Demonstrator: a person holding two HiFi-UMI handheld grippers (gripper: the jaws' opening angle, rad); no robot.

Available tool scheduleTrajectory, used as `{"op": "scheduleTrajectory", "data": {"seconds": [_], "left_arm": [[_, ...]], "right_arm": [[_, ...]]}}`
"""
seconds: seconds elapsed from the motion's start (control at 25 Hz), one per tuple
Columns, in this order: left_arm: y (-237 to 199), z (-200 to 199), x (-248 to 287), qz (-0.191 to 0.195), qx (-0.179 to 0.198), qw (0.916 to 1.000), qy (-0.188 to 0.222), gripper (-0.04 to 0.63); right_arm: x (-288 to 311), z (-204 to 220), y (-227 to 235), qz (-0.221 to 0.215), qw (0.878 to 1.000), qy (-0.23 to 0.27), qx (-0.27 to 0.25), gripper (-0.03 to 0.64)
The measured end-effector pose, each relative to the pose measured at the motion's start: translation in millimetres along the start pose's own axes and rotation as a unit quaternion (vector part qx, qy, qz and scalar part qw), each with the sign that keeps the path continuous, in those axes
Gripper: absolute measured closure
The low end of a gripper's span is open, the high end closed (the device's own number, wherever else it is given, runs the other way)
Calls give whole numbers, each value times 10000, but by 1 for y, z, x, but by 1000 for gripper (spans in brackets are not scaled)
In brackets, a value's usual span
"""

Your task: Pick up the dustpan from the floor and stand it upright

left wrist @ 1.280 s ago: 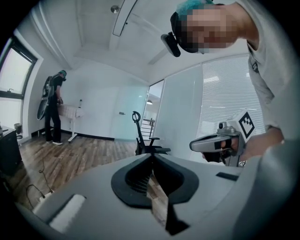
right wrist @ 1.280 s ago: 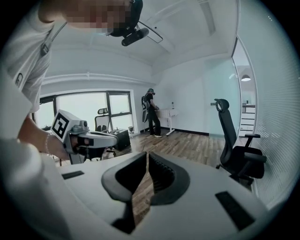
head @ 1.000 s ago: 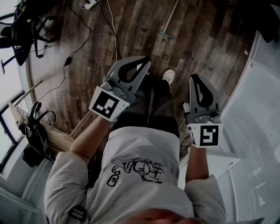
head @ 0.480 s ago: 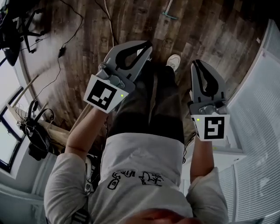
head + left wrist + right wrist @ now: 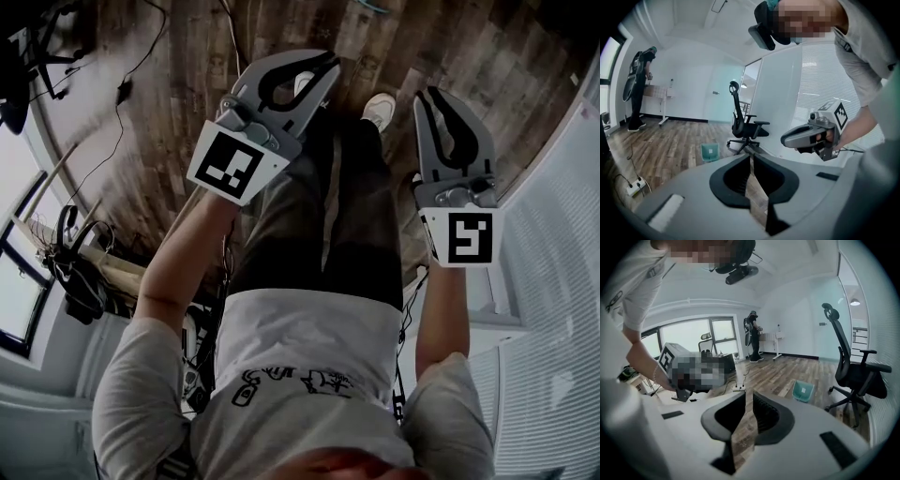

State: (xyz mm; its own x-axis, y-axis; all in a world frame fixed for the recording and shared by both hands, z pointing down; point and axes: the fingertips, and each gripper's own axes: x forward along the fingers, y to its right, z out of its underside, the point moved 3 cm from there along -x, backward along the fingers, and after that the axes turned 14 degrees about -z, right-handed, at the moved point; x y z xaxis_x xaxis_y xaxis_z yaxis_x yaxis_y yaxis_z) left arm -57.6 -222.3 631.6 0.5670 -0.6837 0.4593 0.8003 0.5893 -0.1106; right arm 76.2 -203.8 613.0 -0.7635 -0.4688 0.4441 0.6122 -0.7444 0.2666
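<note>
wood plank floor [image 5: 661, 145], white walls, glass partition behind a black office chair [image 5: 745, 126]. using the chair as reference.

dustpan [image 5: 710, 152] was teal and sat on the floor just beside the chair's wheeled base, on the chair's left in both gripper views. couldn't tell from these angles whether it lay flat or was propped up. nothing touched it.

left gripper [image 5: 323, 67] was held in front of the person's legs, well short of the chair and well apart from the dustpan. its jaws were closed to a thin slit, only floor showing through, nothing gripped. same read in the left gripper view [image 5: 751, 157].

right gripper [image 5: 434, 96] was held level with it on the other side of the legs, also well apart from the dustpan. jaws together apart from a narrow gap, empty [image 5: 747, 393]. it also showed in the left gripper view, in front of the blinds on the chair's right.

power strip [image 5: 738, 389] with its cable lay on the floor left of the chair, beyond the dustpan. second person [image 5: 752, 336] stood by a white desk at the far wall, well away from the chair.
</note>
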Motion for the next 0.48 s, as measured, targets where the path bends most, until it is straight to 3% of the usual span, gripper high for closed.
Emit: {"op": "scheduleTrajectory", "data": {"seconds": [0.48], "left_arm": [[-19,76,72,77,95,9996,-240,582]], "right_arm": [[56,77,48,-219,9989,-351,-234,543]]}}
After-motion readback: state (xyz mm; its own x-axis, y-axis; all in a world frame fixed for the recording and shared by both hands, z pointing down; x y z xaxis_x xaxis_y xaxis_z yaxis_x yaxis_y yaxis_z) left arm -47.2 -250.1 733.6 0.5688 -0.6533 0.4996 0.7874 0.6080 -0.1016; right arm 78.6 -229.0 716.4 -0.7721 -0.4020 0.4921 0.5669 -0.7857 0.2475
